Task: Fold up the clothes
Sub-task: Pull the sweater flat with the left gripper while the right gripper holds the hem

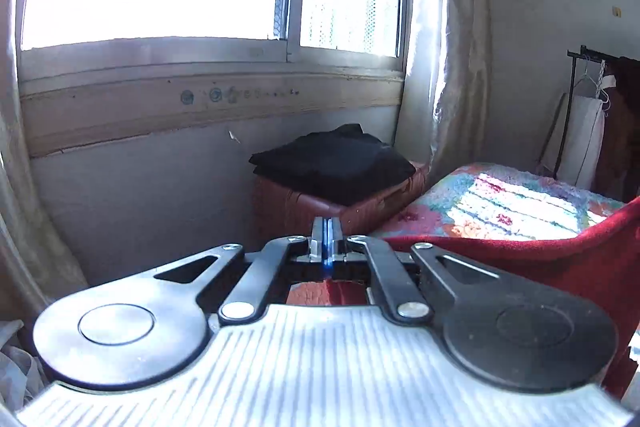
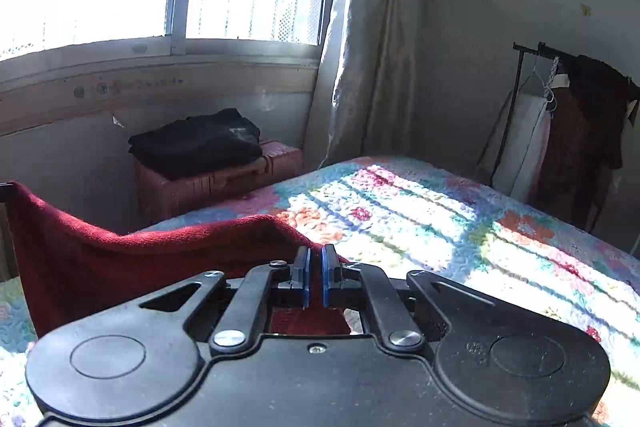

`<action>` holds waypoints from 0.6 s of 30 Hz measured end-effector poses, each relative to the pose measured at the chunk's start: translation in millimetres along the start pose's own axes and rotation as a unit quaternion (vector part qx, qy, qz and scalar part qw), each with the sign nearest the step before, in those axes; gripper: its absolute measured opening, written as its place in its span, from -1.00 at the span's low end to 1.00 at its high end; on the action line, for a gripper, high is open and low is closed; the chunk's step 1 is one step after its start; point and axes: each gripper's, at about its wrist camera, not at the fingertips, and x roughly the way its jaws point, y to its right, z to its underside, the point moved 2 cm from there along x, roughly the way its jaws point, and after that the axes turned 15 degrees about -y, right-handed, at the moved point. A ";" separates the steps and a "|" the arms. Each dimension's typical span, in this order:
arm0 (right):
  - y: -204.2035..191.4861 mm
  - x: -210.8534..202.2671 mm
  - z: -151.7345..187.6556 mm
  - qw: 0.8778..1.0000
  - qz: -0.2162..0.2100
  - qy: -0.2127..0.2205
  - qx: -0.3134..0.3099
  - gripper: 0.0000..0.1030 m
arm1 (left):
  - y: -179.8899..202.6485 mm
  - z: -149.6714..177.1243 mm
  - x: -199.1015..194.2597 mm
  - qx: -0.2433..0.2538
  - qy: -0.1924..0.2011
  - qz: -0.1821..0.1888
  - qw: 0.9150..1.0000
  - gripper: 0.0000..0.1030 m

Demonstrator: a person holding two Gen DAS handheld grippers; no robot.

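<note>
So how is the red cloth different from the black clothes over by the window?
The red cloth is dark red and hangs unfolded, stretched between the left gripper and the right gripper; the black clothes are folded in a neat pile. The red cloth is lifted above the flowery bedspread, while the black clothes rest on a reddish box below the window. Both are soft fabric.

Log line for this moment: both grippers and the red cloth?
left gripper: shut on red cloth | right gripper: shut on red cloth | cloth: lifted, sagging between grippers above bed | fold: not yet done
</note>
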 end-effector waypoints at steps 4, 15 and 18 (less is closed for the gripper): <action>19.2 -54.7 -15.9 0.998 0.004 0.067 0.018 -1.00 | -12.2 -11.4 -41.3 -0.001 -0.014 0.044 0.999 -1.00; -11.9 29.0 87.3 0.977 -0.098 -0.181 0.049 -0.83 | -15.7 101.8 87.6 -0.011 -0.286 0.108 0.952 -0.92; -33.0 49.8 95.8 0.966 -0.133 -0.216 0.042 -0.66 | -26.3 116.8 104.9 -0.039 -0.307 0.122 0.943 -0.83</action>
